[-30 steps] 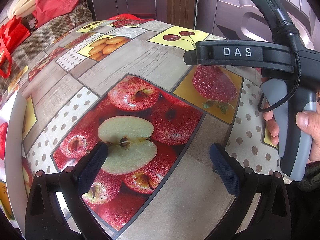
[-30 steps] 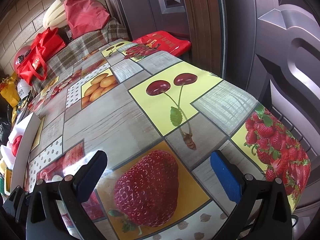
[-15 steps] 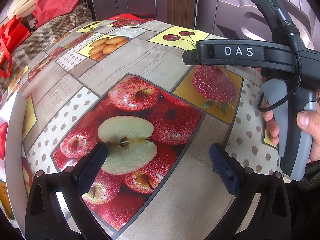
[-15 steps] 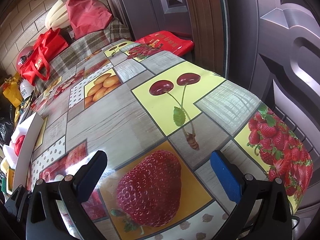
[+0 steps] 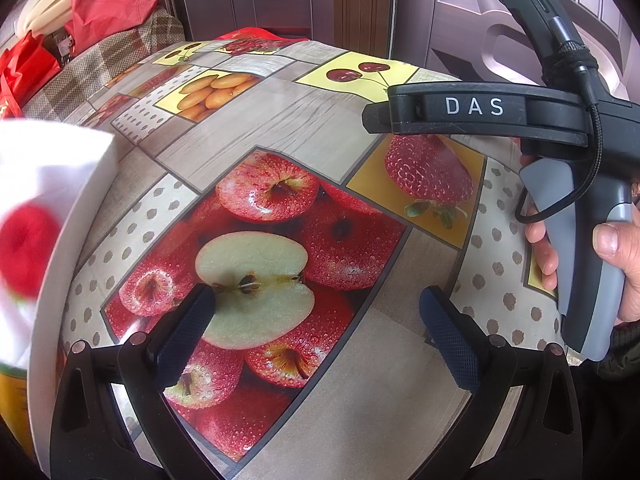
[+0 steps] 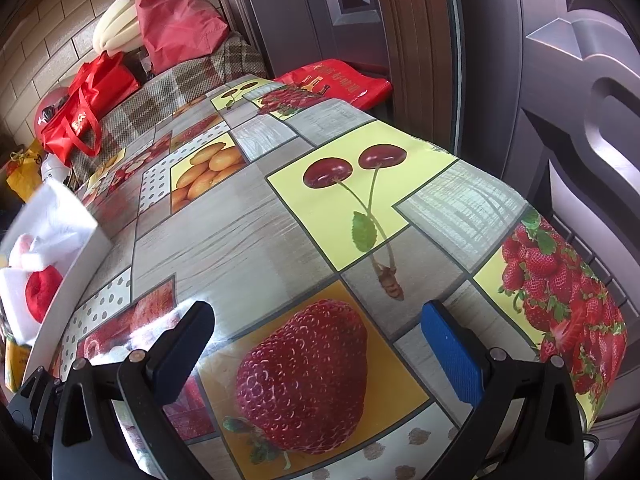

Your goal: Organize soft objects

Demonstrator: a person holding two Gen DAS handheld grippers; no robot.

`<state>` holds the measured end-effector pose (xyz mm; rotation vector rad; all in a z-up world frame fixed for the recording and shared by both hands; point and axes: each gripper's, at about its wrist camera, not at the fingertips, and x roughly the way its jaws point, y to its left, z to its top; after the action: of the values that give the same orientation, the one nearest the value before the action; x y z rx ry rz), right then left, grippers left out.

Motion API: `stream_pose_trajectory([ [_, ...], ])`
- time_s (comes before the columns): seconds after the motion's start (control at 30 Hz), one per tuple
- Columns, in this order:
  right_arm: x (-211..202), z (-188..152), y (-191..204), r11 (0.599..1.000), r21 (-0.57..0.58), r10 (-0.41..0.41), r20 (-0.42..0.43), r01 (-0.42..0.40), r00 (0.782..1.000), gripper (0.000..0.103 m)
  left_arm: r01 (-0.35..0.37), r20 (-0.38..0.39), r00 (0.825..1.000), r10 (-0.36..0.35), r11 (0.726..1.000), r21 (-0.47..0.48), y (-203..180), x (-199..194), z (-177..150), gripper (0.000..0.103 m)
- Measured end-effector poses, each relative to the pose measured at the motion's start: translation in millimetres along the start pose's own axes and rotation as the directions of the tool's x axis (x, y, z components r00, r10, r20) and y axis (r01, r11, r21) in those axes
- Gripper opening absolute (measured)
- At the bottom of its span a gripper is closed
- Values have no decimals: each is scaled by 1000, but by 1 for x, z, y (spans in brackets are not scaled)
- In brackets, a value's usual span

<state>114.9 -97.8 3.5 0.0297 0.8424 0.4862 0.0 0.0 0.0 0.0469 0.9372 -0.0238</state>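
Observation:
A white box [image 5: 60,240] stands at the table's left edge, holding a soft red object [image 5: 24,248] among white padding. It also shows in the right wrist view [image 6: 80,256], with the red soft object [image 6: 40,292] inside. My left gripper [image 5: 316,320] is open and empty above the apple print. My right gripper [image 6: 316,332] is open and empty above the strawberry print. Its body with the DAS label [image 5: 476,112] shows at the right of the left wrist view, held by a hand [image 5: 616,248].
The table [image 6: 248,240] has a fruit-print oilcloth. Beyond its far end stand red bags [image 6: 88,108], a checked cloth [image 6: 188,84] and a door [image 6: 360,20]. A yellow item [image 5: 12,396] lies low on the left.
The white box with the red soft object now sits closer and larger at the left in both views, blurred in motion. Both grippers stay open.

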Motion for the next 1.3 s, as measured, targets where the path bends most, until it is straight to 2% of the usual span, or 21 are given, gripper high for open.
stream_pose_trajectory([
  [1.3, 2, -1, 0, 1000, -2, -2, -9, 2, 1000, 103, 2, 0, 1000, -2, 1000, 0, -1, 0, -1, 102],
])
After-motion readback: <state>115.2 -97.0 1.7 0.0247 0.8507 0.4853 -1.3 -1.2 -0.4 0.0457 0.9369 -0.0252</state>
